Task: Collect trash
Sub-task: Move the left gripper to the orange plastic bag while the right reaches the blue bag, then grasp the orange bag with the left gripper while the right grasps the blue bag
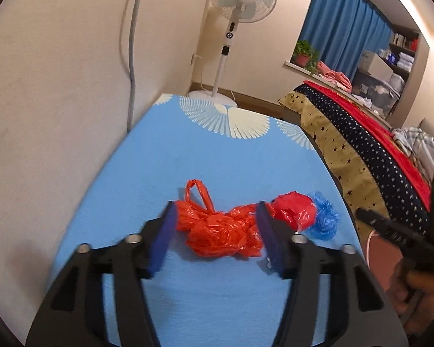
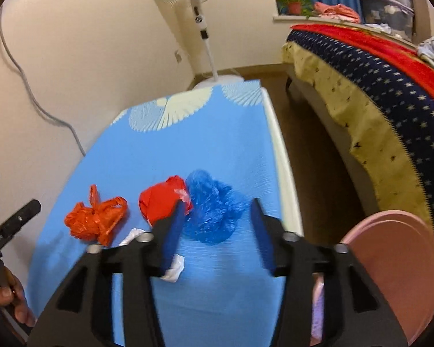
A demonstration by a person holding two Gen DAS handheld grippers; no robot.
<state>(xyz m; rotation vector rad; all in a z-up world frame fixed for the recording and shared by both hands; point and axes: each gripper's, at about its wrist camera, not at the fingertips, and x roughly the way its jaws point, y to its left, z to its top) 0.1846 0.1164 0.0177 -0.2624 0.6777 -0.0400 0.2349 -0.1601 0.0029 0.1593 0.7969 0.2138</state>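
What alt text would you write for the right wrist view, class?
The open right gripper frames a crumpled blue plastic bag on a blue-covered table, not touching it. A red bag and an orange bag lie to its left.

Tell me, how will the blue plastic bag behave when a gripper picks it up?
The blue plastic bag looks thin and crumpled, so it is probably floppy and very light. It will likely squash flat under pressure. Its glossy film may slip.
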